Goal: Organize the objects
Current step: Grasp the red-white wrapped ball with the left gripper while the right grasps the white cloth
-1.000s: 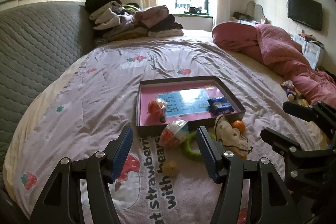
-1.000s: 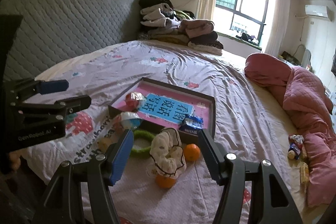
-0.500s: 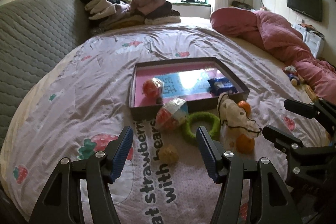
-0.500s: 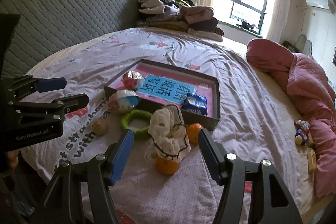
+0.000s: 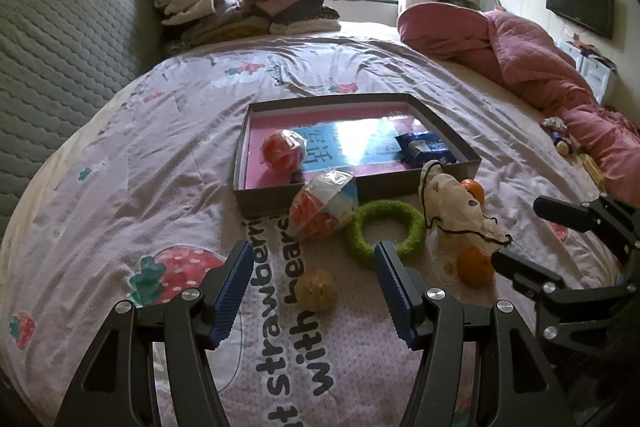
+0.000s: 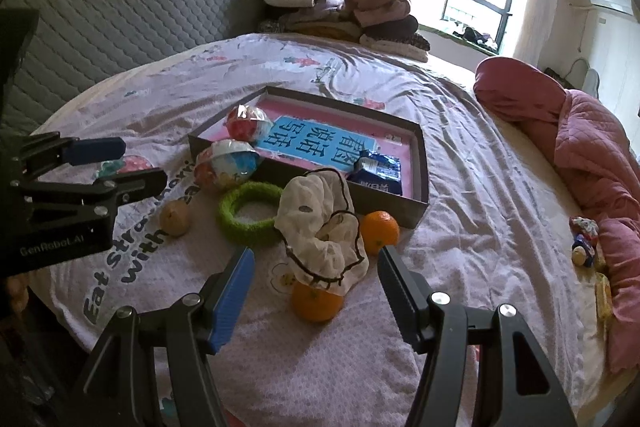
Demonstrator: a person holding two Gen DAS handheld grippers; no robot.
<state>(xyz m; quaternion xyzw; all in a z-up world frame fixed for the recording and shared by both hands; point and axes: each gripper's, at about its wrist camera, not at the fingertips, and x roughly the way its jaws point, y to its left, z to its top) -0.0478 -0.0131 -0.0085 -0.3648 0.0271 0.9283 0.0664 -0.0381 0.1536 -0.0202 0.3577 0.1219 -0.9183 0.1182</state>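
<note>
A shallow grey box (image 5: pixel 356 187) (image 6: pixel 400 215) with a pink floor lies on the bed; inside are a wrapped red ball (image 5: pixel 282 151) (image 6: pixel 246 123) and a blue packet (image 5: pixel 424 147) (image 6: pixel 378 167). In front of the box lie a second wrapped ball (image 5: pixel 324 207) (image 6: pixel 226 165), a green ring (image 5: pixel 384 227) (image 6: pixel 250 211), a yellowish fruit (image 5: pixel 316 289) (image 6: pixel 175 218), a white mesh bag (image 5: pixel 456 215) (image 6: pixel 320 231) and two oranges (image 6: pixel 316 301) (image 6: pixel 380 227). My left gripper (image 5: pixel 314 267) is open above the yellowish fruit. My right gripper (image 6: pixel 314 273) is open above the bag and near orange.
Folded clothes (image 5: pixel 240 7) are piled by the grey quilted headboard (image 5: pixel 60 59). A pink quilt (image 5: pixel 540 75) (image 6: pixel 592 155) lies bunched at the right, with small toys (image 6: pixel 584 239) beside it. The strawberry-print sheet (image 5: pixel 140 167) covers the bed.
Both grippers have sunk toward the bed and tipped downward, so the objects sit larger and nearer. Both stay open with nothing held.
</note>
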